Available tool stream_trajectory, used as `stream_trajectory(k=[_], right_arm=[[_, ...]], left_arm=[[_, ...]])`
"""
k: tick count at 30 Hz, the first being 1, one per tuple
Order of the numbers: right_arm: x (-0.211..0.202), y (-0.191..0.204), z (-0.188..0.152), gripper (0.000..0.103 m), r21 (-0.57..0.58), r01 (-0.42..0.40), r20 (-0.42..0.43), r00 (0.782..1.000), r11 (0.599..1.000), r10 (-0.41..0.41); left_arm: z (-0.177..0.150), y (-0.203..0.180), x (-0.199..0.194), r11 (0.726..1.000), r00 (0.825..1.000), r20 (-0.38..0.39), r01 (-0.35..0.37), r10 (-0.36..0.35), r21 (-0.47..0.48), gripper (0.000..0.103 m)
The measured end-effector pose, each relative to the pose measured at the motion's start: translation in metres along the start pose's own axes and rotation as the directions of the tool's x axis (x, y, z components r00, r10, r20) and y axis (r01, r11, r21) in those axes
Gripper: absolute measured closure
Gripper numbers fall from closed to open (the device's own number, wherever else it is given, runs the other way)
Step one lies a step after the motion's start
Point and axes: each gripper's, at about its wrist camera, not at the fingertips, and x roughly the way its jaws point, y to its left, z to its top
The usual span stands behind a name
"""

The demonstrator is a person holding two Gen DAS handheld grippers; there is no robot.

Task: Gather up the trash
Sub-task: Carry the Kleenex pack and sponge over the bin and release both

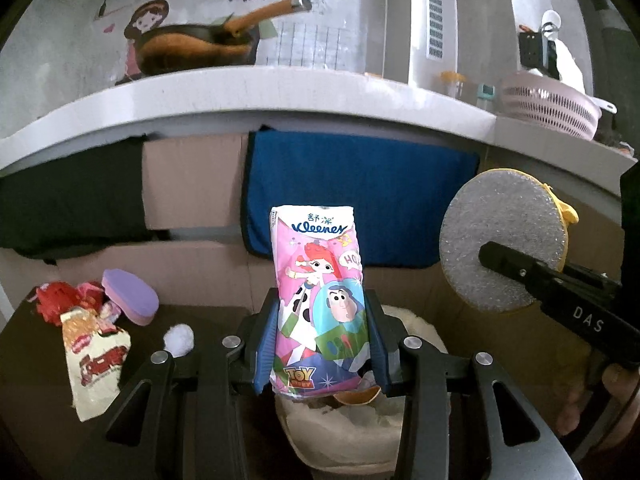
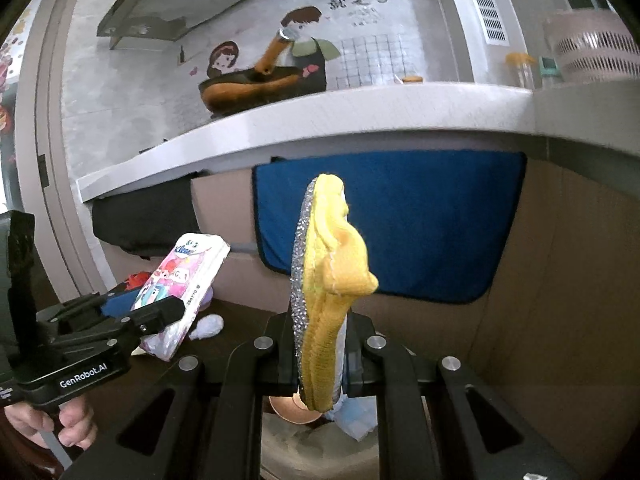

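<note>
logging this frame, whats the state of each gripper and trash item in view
left gripper: shut on tissue pack
tissue pack: upright, above the bin
right gripper: shut on scrub pad
scrub pad: on edge, above the bin
bin: open, trash inside
snack wrapper: lying crumpled on dark table
purple sponge: resting tilted on red wrappers
cotton ball: loose on table

White counter (image 1: 256, 92) w/ wall mural (image 2: 280, 52)

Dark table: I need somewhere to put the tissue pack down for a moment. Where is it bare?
Bare dark table lies between the cotton ball and the left gripper. The far-left corner is crowded: snack bag, purple sponge.
</note>
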Motion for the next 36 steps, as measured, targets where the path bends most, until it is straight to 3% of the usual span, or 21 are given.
stream_trajectory(k=[16, 22, 27, 32, 36], right_arm=[[0.039, -0.023, -0.033, 0.090, 0.055, 0.010, -0.101, 0.995, 0.998, -0.005], [0.059, -0.030, -0.047, 0.090, 0.075, 0.012, -0.144, 0.990, 0.997, -0.001], [0.085, -0.037, -0.059, 0.090, 0.094, 0.018, -0.199, 0.980, 0.995, 0.001], [0.107, -0.047, -0.072, 0.090, 0.111, 0.034, -0.251, 0.968, 0.993, -0.005], [0.121, -0.052, -0.081, 0.090, 0.120, 0.040, -0.284, 0.959, 0.992, -0.004]], left_arm=[[-0.029, 0.006, 0.052, 0.999, 0.992, -0.124, 0.022, -0.026, -0.037, 0.063], [-0.041, 0.011, 0.075, 0.997, 0.981, -0.181, 0.053, -0.064, -0.064, 0.063], [-0.059, 0.012, 0.106, 0.991, 0.955, -0.274, 0.094, -0.117, -0.094, 0.063], [-0.078, 0.018, 0.146, 0.983, 0.913, -0.378, 0.103, -0.154, -0.153, 0.063], [-0.081, 0.020, 0.161, 0.979, 0.909, -0.378, 0.120, -0.174, -0.164, 0.062]])
